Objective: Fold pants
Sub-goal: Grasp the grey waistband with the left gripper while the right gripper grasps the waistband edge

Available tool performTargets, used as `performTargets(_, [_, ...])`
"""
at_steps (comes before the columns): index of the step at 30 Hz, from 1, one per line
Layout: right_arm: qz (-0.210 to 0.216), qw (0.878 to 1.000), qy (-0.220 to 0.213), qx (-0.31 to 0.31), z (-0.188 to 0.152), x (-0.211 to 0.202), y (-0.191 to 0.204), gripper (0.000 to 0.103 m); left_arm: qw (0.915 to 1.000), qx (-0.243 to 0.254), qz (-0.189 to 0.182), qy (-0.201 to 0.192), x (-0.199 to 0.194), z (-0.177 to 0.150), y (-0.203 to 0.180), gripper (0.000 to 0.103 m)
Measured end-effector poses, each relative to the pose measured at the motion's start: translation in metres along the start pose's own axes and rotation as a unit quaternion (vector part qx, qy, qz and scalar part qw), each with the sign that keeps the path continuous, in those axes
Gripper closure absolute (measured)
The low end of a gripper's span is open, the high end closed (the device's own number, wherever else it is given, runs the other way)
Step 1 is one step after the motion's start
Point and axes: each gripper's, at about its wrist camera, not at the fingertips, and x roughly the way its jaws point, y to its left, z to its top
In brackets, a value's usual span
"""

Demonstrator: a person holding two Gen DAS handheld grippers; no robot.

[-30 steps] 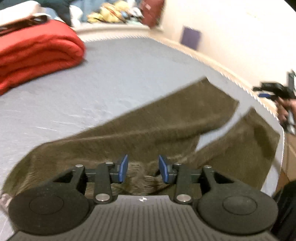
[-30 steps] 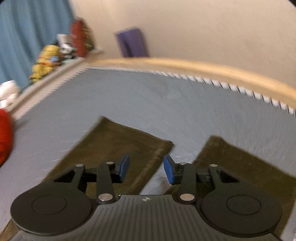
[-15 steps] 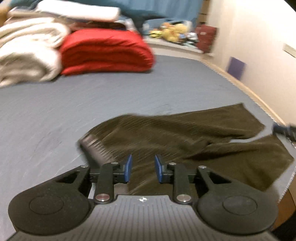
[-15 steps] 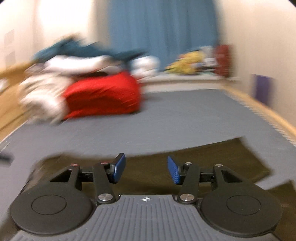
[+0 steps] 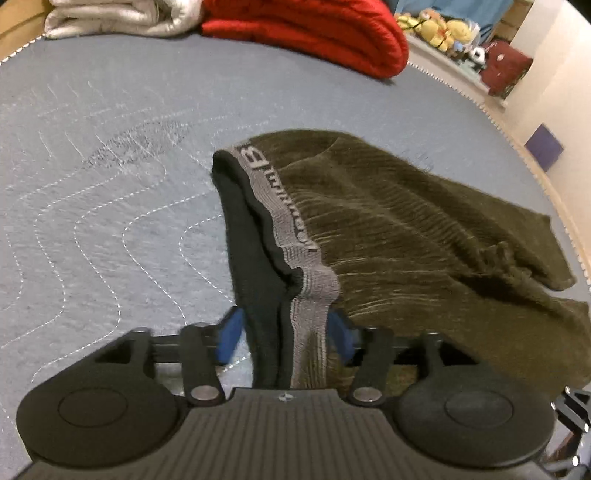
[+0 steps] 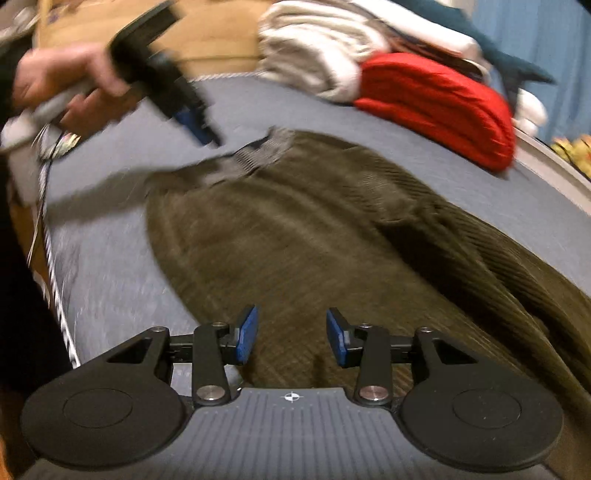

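Observation:
Olive-brown corduroy pants (image 5: 406, 229) lie on the grey quilted bed (image 5: 92, 166). Their grey and black waistband (image 5: 284, 221) runs up between the blue pads of my left gripper (image 5: 284, 332), whose jaws stand apart around the band; I cannot tell whether they press it. In the right wrist view the pants (image 6: 295, 240) spread out below my right gripper (image 6: 291, 336), which is open and empty just above the fabric. The left gripper (image 6: 195, 122) also shows there, held by a hand at the waistband's far end.
A folded red blanket (image 5: 314, 33) and white bedding (image 5: 122, 14) lie at the bed's far end. Stuffed toys (image 5: 439, 29) sit on a ledge by the wall. The bed's stitched edge (image 6: 55, 280) runs along the left in the right wrist view.
Both grippers swung round from the leg end to the waist end. The waistband now runs between the left gripper's pads. The right gripper stays open over the pants.

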Motion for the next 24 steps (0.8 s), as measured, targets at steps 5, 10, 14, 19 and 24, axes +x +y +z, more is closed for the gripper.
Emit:
performTargets(5, [0.028,0.997,0.024,-0.064,-0.009,0.013,0.02,0.043,0.9996,-0.003,0.008,0.026,0.026,0.003,0.003,0.031])
performTargets(10, [0.04,0.995,0.028,-0.086,-0.021,0.014,0.022,0.049,0.999,-0.002,-0.012,0.043,0.05,0.005,0.0,0.028])
performTargets(14, [0.057,0.993,0.03,-0.094,-0.018,0.018,0.018,0.077,0.9988,0.038,0.01,0.03,0.059,0.003,-0.017,0.023])
performTargets(19, [0.07,0.991,0.032,-0.109,-0.013,0.017,0.022,0.089,0.9984,0.05,0.023,0.017,0.047,0.003,-0.018,0.073])
performTargets(24, [0.095,0.987,0.025,-0.124,-0.001,0.013,0.028,0.091,0.9983,0.055,0.019,0.0,0.012,-0.002,-0.009,0.084])
